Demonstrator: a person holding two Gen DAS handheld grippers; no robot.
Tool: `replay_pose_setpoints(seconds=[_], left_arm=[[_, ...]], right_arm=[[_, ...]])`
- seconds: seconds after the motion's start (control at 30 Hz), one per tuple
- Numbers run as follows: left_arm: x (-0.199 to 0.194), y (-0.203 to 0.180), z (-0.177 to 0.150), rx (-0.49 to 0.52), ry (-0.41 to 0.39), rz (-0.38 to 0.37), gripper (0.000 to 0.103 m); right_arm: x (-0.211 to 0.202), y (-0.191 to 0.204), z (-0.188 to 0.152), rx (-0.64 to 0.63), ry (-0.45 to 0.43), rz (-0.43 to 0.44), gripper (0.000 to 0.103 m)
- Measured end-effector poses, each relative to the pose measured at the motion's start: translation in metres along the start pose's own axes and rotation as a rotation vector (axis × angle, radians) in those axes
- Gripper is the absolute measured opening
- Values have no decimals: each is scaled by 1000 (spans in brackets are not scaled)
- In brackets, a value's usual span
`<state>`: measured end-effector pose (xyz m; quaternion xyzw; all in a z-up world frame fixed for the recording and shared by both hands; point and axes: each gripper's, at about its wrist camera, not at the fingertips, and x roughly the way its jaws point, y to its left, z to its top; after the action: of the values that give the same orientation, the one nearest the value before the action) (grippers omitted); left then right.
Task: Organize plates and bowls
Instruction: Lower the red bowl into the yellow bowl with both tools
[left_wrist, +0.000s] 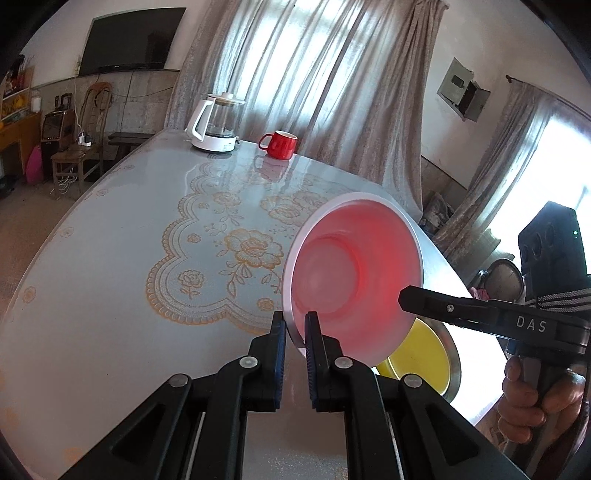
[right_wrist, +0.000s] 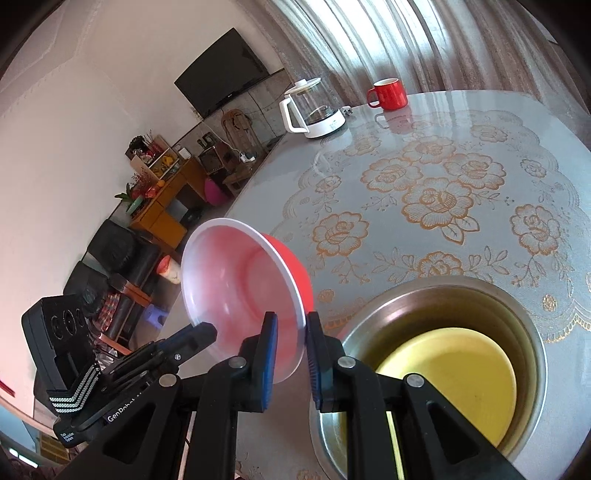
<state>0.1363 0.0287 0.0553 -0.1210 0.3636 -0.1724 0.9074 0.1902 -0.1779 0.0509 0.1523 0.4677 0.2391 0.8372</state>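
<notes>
- My left tool (left_wrist: 294, 332) is clamped narrow on the near rim of the red bowl (left_wrist: 354, 273); the rim sits between its 2 pads.
- My right tool (right_wrist: 291, 336) is pinched on the opposite part of the same rim, so the bowl (right_wrist: 243, 291) hangs between the 2 tools, tipped on edge with its pale inside facing the left camera.
- In the left view the right tool's black finger (left_wrist: 443, 306) crosses the bowl's right edge, a hand (left_wrist: 535, 402) gripping its handle.
- The bowl is off the counter (left_wrist: 110, 258), just up and left of the steel basin (right_wrist: 528, 332).
- A yellow plate (right_wrist: 454, 380) lies inside that basin.
- A kettle (left_wrist: 216, 123) and red mug (left_wrist: 280, 144) stand at the counter's far side, well apart from the bowl.
</notes>
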Motion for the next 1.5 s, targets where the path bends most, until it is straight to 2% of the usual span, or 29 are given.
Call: replay_pose_setpoints(seconds=[0.4,0.67,0.83,1.07,1.17,1.33,1.5], left_arm=[[10,-46,-5,112,32,-65,10],[25,-75,-12,169,90,-140,10],[36,-90,-18,184,140,-184,10],[47,-94,-26,165,209,-219,10],[50,-95,-30,164,224,-213,10],[51,-92,-31,158,233,-201,10],[56,-90,-31,167,230,-158,10]], right_arm=[[-49,-28,-24,64,-68,-26,14],[-74,-51,-38,114,-90,-72,14],[-88,-65,-48,158,-97,-97,14],[-88,-85,-55,210,-57,-118,17],[-86,-90,-56,236,-48,-105,21],[-82,-91,-56,229,-56,-164,29],[-81,-87,-54,180,-79,-200,28]])
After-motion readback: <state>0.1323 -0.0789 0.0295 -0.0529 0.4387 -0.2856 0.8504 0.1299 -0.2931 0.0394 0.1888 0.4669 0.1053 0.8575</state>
